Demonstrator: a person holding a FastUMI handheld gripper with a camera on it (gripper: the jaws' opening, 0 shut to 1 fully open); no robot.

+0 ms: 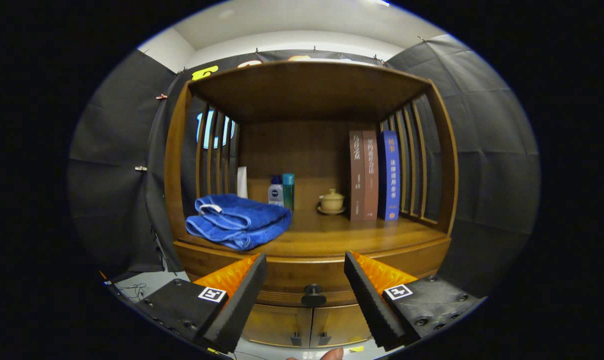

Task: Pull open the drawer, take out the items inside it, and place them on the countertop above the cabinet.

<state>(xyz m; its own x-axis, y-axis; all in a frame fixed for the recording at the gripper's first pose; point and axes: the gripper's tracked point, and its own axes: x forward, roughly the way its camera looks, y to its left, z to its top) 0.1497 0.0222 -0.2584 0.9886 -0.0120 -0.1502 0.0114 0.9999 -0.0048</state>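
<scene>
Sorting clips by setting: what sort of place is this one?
Likely a mock home corner in a recording booth: a wooden cabinet holding a folded blue towel, books and a small lidded cup. The open gripper faces the closed drawer's knob.

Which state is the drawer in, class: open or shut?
Shut. The drawer front sits flush with the cabinet, its dark knob untouched, between the open gripper fingers and beyond their tips.

The wooden countertop (332,235) carries a blue towel (238,220), bottles (282,191), teacup (331,201), 3 books (375,175).
</scene>
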